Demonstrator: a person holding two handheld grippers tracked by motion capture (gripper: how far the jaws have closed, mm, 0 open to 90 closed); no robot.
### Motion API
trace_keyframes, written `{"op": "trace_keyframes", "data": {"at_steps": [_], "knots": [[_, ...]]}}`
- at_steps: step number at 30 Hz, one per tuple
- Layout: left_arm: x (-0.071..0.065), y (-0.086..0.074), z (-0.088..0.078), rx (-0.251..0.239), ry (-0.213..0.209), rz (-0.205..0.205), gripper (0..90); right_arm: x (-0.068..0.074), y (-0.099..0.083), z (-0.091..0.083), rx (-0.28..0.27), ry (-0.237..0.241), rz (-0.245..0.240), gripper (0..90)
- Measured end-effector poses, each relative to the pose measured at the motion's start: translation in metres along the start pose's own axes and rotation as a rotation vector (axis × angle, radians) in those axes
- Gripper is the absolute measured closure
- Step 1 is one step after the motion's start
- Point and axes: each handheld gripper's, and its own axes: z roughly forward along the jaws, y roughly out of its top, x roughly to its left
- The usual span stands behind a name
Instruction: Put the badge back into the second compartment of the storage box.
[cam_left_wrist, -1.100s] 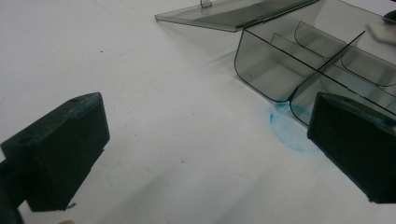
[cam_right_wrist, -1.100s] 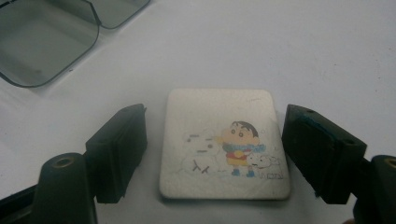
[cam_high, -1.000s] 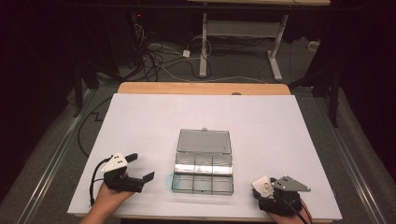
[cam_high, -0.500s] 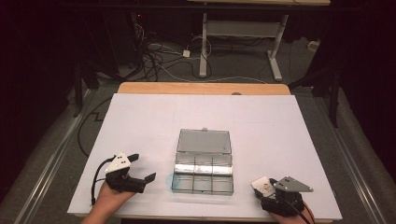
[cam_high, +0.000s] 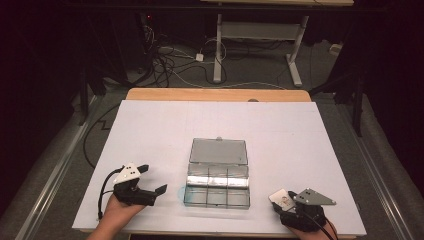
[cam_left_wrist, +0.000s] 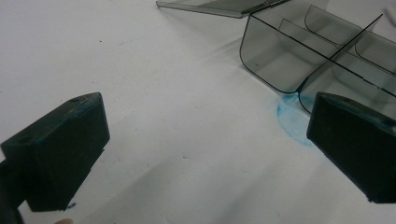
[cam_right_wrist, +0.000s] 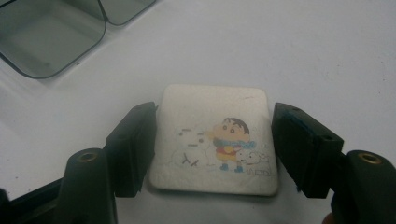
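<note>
Since the earlier frame the right gripper (cam_right_wrist: 214, 144) has been closing its jaws around a small square card (cam_right_wrist: 215, 142); both hands otherwise keep their places. The card, printed with a cartoon child beside a snowman, now sits between the 2 black pads, which stand at its left and right edges, touching or just short of them; I cannot tell whether they press it. In the high view the card (cam_high: 283, 199) lies at the near right of the white table (cam_high: 150, 130), just right of the clear compartment box (cam_high: 217, 182), whose lid lies open. The left gripper (cam_high: 153, 178) rests at the near left, jaws wide apart and holding nothing, beside a blue smudge (cam_left_wrist: 290, 122).
</note>
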Motion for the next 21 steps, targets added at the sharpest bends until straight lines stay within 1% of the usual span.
{"op": "trace_keyframes", "data": {"at_steps": [5, 11, 17, 21], "knots": [[0.0000, 0.0005, 0.0008, 0.010, -0.011, 0.008, 0.0, -0.0001, 0.0001, -0.0004, 0.001, 0.003, 0.004, 33.8], [-0.0004, 0.0003, 0.0005, 0.007, -0.016, 0.013, 0.0, -0.0002, 0.0010, -0.0007, 0.005, 0.004, 0.006, 33.9], [-0.0008, 0.0004, 0.0006, 0.008, -0.017, 0.018, 0.0, -0.0012, 0.0017, -0.0009, 0.004, 0.007, -0.004, 34.0], [-0.0007, 0.0005, 0.0008, 0.009, -0.018, 0.018, 0.0, -0.0013, 0.0020, -0.0015, 0.007, 0.011, 0.009, 34.0]]}}
